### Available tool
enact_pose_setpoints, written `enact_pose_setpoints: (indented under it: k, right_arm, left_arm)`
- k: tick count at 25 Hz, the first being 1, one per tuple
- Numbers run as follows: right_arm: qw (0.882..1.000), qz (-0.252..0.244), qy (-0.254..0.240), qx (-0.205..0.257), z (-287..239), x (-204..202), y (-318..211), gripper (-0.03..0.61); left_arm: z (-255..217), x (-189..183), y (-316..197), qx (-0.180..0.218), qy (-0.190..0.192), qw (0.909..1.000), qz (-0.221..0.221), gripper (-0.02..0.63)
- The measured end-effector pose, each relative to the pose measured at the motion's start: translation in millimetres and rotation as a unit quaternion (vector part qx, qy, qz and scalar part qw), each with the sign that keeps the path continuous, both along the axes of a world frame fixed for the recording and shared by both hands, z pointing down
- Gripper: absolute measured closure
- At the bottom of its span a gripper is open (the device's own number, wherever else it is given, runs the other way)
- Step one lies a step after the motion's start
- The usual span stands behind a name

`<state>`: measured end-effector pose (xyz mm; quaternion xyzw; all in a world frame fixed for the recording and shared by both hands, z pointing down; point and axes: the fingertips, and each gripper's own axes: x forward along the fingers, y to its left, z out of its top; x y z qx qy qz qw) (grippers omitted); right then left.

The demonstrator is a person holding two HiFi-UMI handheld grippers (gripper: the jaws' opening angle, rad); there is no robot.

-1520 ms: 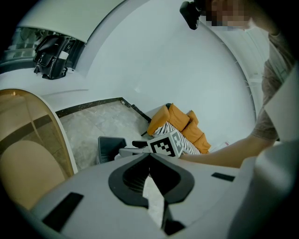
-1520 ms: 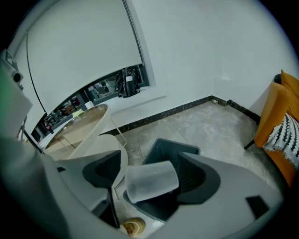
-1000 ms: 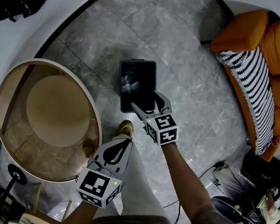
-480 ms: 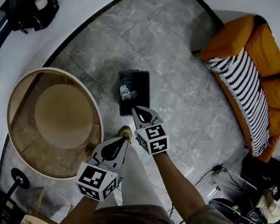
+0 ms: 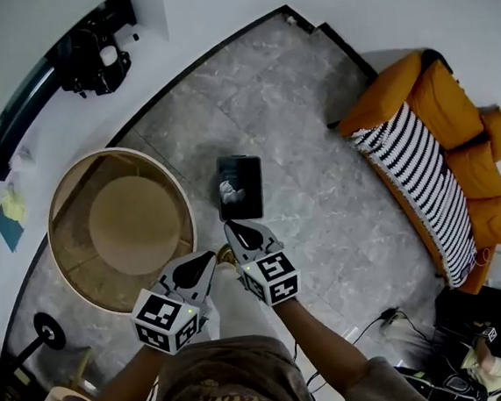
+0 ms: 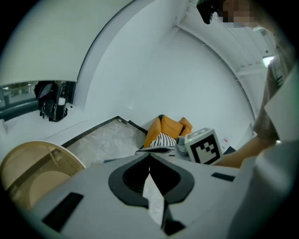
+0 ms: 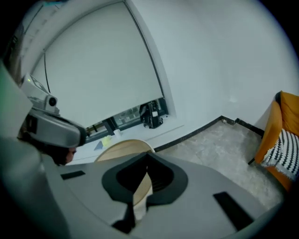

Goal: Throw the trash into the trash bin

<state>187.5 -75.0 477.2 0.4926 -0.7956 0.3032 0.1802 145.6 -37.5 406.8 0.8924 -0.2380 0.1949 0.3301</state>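
The dark rectangular trash bin [image 5: 242, 188] stands on the grey stone floor with a crumpled white piece of trash [image 5: 227, 190] lying inside it. My right gripper [image 5: 229, 228] hovers just short of the bin's near edge, high above it, shut with nothing between its jaws [image 7: 147, 157]. My left gripper [image 5: 207, 258] is beside it to the left, over the person's shoe, also shut and empty [image 6: 149, 159]. The right gripper's marker cube [image 6: 204, 147] shows in the left gripper view. The bin is hidden in both gripper views.
A round wooden table [image 5: 120, 227] with a glass top stands left of the bin. An orange sofa [image 5: 438, 127] with a striped blanket [image 5: 417, 188] lines the right wall. Dark equipment [image 5: 93, 56] sits on the white ledge at the back. Cables and a bag [image 5: 473, 315] lie at lower right.
The right gripper, open over the bin a second ago, has shut and lifted away. Both grippers and the view have risen; the white trash stays in the bin.
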Motion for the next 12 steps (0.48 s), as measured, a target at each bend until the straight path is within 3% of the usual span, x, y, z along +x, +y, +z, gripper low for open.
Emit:
enact_pose_setpoints:
  k: [4, 12]
  right_arm:
    - [0.997, -0.036, -0.026, 0.061, -80.9, -31.0, 20.7, 0.559]
    - [0.984, -0.051, -0.064, 0.160, -204.4, -52.9, 54.1, 0.559]
  left_arm:
    - [-57.5, -23.7, 5.8, 0.041, 0.007, 0.9991, -0.010, 0.595]
    - [-139.3, -54.4, 27.7, 0.122, 0.010, 0.9919, -0.035, 0.595]
